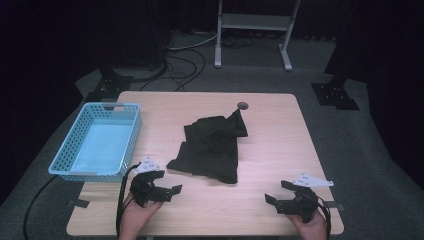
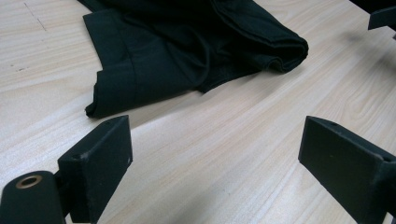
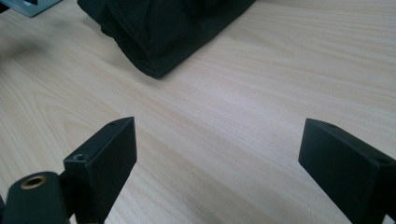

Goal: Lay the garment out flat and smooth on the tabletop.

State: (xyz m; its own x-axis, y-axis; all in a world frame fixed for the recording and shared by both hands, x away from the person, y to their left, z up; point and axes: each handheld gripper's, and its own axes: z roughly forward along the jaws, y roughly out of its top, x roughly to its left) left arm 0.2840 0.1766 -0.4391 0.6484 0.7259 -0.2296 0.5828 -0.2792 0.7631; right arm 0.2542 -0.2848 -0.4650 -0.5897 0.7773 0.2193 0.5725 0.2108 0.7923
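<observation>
Black cloth (image 1: 212,147) lies crumpled at centre of the table (image 1: 270,195), untouched. Left gripper (image 1: 170,190) and right gripper (image 1: 272,198) rest near front edge w/ jaws wide, nothing between. Blue basket (image 1: 70,145) stands at table's left side.

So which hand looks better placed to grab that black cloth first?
Probably the left gripper: its open jaws sit nearer the black cloth, close to its near corner. The right gripper, also open, has more bare table to cross.
</observation>
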